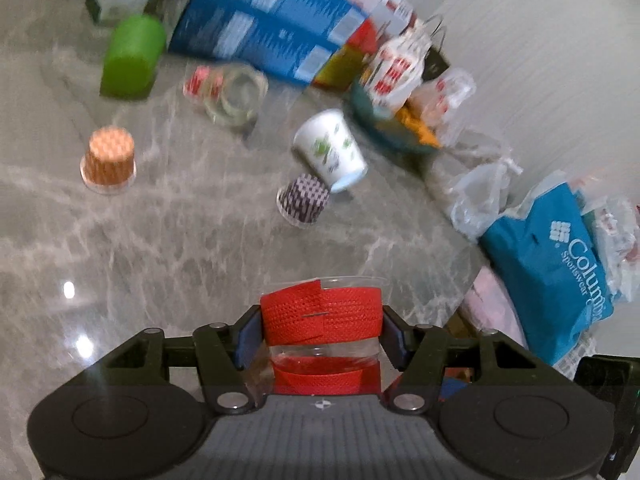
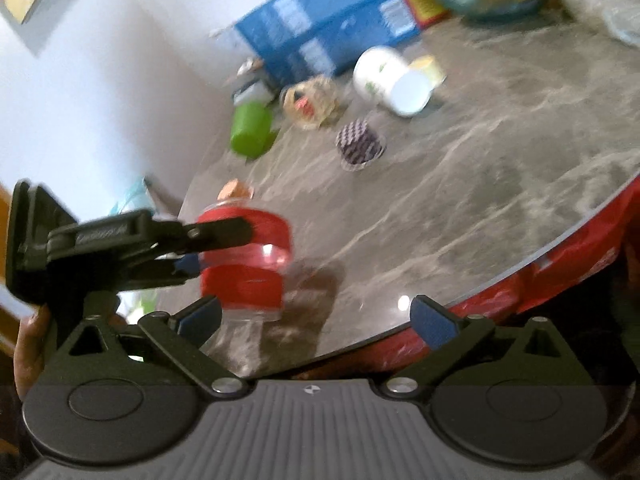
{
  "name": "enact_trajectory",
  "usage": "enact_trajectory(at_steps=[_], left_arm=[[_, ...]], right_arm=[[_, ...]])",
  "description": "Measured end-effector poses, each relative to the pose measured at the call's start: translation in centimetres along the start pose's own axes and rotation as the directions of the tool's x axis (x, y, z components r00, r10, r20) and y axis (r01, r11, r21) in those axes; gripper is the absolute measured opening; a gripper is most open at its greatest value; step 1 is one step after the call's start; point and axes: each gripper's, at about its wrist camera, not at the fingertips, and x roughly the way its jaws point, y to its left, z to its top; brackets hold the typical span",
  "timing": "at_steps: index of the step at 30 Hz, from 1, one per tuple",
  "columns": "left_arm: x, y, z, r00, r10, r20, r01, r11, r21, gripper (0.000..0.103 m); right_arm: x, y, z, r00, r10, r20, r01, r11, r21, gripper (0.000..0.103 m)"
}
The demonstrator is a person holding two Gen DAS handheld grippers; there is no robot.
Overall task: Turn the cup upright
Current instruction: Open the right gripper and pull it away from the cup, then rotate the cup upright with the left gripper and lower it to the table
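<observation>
The left claw (image 1: 320, 334) is squeezed shut on a clear plastic cup (image 1: 322, 316) wrapped in bumpy red tape, held above the shiny grey marble desk (image 1: 180, 240). The right claw (image 2: 316, 320) is wide open and holds nothing.

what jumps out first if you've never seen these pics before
The clear cup with red bands grabs the eye, clamped in the left gripper above the marble table. Behind it, a white cup with green print lies on its side beside an upside-down dark checkered cup, with an orange checkered one upside down further left. The right gripper is open and empty.
</observation>
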Motion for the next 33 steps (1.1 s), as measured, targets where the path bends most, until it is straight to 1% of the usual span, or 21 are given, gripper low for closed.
enact_trajectory(at_steps=[2,5,6,8,9,10,11,13,15,17,18,19,20,22,25,27,28,29,30,31,33], left_arm=[[-1.3,-0.5,-0.1,0.998,0.004,0.065,-0.006,0.999,0.035,0.064],[-3.1,-1.5,-0.5,0.987,0.016,0.161,-0.031,0.996,0.089,0.064],[-3.6,-1.8,-0.5,0.981,0.022,0.192,-0.042,0.994,0.103,0.064],[-4.8,-2.7,-1.0,0.956,0.062,0.285,-0.109,0.982,0.152,0.064],[-5.3,-3.1,-1.4,0.938,0.083,0.337,-0.149,0.973,0.175,0.064],[-5.7,-3.6,-1.8,0.912,0.109,0.394,-0.201,0.959,0.198,0.064],[-5.9,-4.3,-2.5,0.872,0.145,0.467,-0.276,0.934,0.227,0.064],[-5.8,-5.3,-3.8,0.796,0.189,0.575,-0.386,0.891,0.241,0.064],[-5.0,-6.0,-5.2,0.733,0.212,0.646,-0.467,0.847,0.252,0.064],[-4.0,-6.6,-6.5,0.675,0.228,0.702,-0.534,0.807,0.252,0.064],[-3.3,-6.7,-7.1,0.655,0.225,0.721,-0.551,0.795,0.253,0.064],[-2.5,-6.8,-7.6,0.640,0.224,0.735,-0.561,0.790,0.247,0.064],[-1.9,-6.8,-7.9,0.632,0.227,0.741,-0.565,0.790,0.239,0.064],[-0.4,-6.8,-8.7,0.630,0.220,0.745,-0.559,0.794,0.239,0.064],[1.4,-7.1,-10.4,0.602,0.209,0.770,-0.590,0.766,0.253,0.064],[2.2,-7.3,-11.3,0.566,0.191,0.802,-0.618,0.742,0.260,0.064],[2.4,-7.3,-11.9,0.544,0.188,0.818,-0.634,0.730,0.254,0.064],[2.7,-7.2,-12.2,0.517,0.183,0.836,-0.648,0.722,0.242,0.064],[2.9,-7.1,-12.7,0.499,0.181,0.848,-0.656,0.718,0.233,0.064],[3.2,-7.0,-12.8,0.486,0.183,0.855,-0.660,0.718,0.221,0.064],[3.6,-6.7,-13.2,0.487,0.189,0.853,-0.657,0.723,0.215,0.064]], right_arm=[[-0.6,-0.2,0.0,0.999,-0.013,0.047,0.013,1.000,0.006,0.102],[-1.0,-0.7,0.0,0.995,-0.019,0.096,0.016,0.999,0.033,0.102],[-1.1,-0.9,0.0,0.995,-0.013,0.103,0.008,0.999,0.048,0.102],[-0.9,-1.3,-0.1,0.994,-0.003,0.112,-0.004,0.998,0.061,0.102],[-1.0,-1.3,-0.2,0.992,0.004,0.125,-0.011,0.998,0.061,0.102],[-1.1,-1.3,-0.4,0.991,0.009,0.135,-0.017,0.998,0.058,0.102],[-1.2,-1.3,-0.6,0.989,0.019,0.145,-0.027,0.998,0.055,0.102],[-1.4,-1.5,-1.1,0.985,0.039,0.167,-0.048,0.998,0.052,0.102],[-1.7,-1.8,-1.6,0.981,0.053,0.185,-0.064,0.996,0.055,0.102],[-2.0,-2.1,-2.1,0.977,0.062,0.203,-0.074,0.996,0.054,0.102],[-2.2,-2.4,-2.5,0.975,0.066,0.212,-0.078,0.996,0.052,0.102],[-2.4,-2.6,-2.8,0.973,0.069,0.220,-0.082,0.995,0.051,0.102],[-2.5,-2.9,-3.1,0.971,0.072,0.227,-0.086,0.995,0.052,0.102],[-2.7,-3.6,-3.8,0.968,0.077,0.240,-0.094,0.994,0.061,0.102],[-3.1,-4.5,-4.8,0.965,0.073,0.253,-0.097,0.992,0.081,0.102],[-3.6,-5.0,-5.5,0.958,0.080,0.277,-0.105,0.991,0.077,0.102],[-3.9,-5.2,-5.8,0.955,0.080,0.287,-0.105,0.992,0.072,0.102],[-4.0,-5.3,-6.2,0.951,0.079,0.298,-0.103,0.993,0.066,0.102],[-4.2,-5.5,-6.5,0.948,0.080,0.307,-0.103,0.993,0.062,0.102],[-4.2,-5.6,-6.8,0.946,0.082,0.314,-0.106,0.992,0.062,0.102],[-4.2,-5.8,-7.3,0.940,0.081,0.333,-0.108,0.992,0.065,0.102]])
